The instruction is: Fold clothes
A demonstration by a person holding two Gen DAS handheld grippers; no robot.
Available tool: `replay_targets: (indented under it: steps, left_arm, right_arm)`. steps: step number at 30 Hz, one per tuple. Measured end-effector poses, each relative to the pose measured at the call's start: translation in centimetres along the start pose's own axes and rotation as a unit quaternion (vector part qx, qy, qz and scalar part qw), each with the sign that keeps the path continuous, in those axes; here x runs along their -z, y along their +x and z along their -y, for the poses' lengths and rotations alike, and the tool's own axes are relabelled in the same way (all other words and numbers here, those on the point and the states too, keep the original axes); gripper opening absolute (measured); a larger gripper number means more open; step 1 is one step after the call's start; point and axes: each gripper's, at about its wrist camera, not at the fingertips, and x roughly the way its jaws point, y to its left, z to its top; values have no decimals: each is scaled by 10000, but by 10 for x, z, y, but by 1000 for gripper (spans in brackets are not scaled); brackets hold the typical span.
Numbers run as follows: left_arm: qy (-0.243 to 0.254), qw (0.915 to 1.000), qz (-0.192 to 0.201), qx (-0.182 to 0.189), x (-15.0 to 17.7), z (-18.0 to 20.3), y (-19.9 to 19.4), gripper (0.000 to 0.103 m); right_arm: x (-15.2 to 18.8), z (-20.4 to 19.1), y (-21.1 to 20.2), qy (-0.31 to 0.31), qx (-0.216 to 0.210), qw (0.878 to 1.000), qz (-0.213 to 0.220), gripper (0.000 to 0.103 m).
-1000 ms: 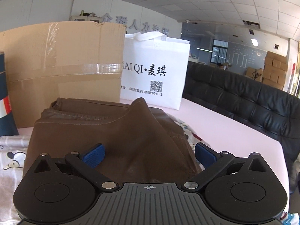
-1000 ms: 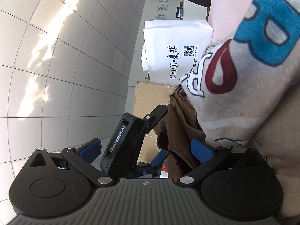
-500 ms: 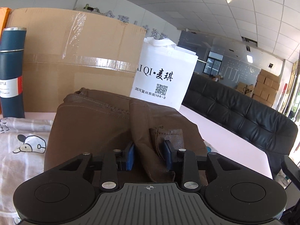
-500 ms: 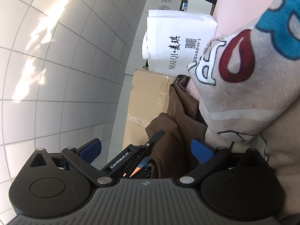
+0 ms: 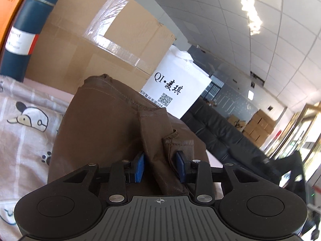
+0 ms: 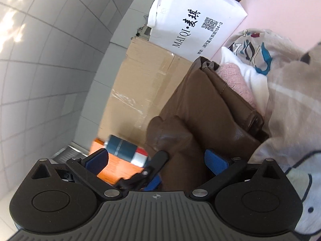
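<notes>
Left gripper [image 5: 160,165] clamps a fold of the brown pants [image 5: 104,124], rolled to one side, pointing roughly level at the box [image 5: 96,46]. Pants sit on the clothes pile in front of the box. Right gripper [image 6: 155,161] wide apart, rolled sideways, pants edge between its pads [image 6: 215,160], unpinched.

Tiled ceiling [image 5: 291,40] with strip light [image 5: 250,10], black leather sofa [image 5: 224,132], stacked boxes [image 5: 258,126].

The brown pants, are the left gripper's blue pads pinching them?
Touching. In the left wrist view, the left gripper has a bunched fold of the brown pants squeezed between its blue pads, with no gap on either side.
</notes>
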Motion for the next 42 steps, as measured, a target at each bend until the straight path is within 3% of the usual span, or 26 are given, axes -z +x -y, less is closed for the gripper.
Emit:
replay_targets:
  steps: [5, 8, 14, 18, 19, 25, 28, 33, 34, 36, 37, 38, 42]
  left_arm:
    - [-755, 9951, 14, 633, -6, -8, 12, 36]
    - [-1056, 9927, -32, 577, -7, -10, 25, 39]
    - [-483, 9987, 107, 148, -11, 8, 35, 38]
    - [120, 9995, 280, 6, -9, 23, 33, 8]
    - [247, 9992, 314, -29, -8, 26, 31, 5]
    - [741, 9959, 505, -114, 0, 23, -6, 3]
    - [1039, 9931, 520, -183, 6, 18, -34, 3]
    - [896, 9943, 482, -318, 12, -4, -61, 3]
    - [826, 9949, 484, -316, 13, -8, -63, 3]
    - [739, 9959, 447, -265, 15, -13, -63, 3]
    - [714, 9964, 411, -209, 15, -14, -61, 3]
    - [676, 9968, 388, -167, 17, -15, -60, 3]
    - [317, 9986, 425, 60, 18, -24, -62, 9]
  right_arm:
    - [14, 12, 4, 150, -294, 9994, -67, 103]
    - [9, 18, 4, 438, -479, 9979, -78, 103]
    - [7, 22, 1, 714, -530, 9960, -40, 96]
    - [6, 26, -1, 848, -476, 9953, -7, 88]
    - [6, 27, -1, 886, -486, 9949, 1, 87]
    - [6, 27, -2, 902, -536, 9945, -6, 87]
    - [8, 20, 1, 606, -515, 9968, -127, 89]
    - [16, 1, 15, -73, -369, 9980, -511, 90]
    - [18, -1, 18, -155, -230, 9981, -543, 87]
    - [23, -5, 24, -318, 49, 9976, -607, 63]
    - [25, -7, 27, -399, 188, 9970, -639, 37]
    - [28, -9, 29, -459, 315, 9963, -649, 27]
    - [43, -24, 25, -910, 457, 9936, -499, 18]
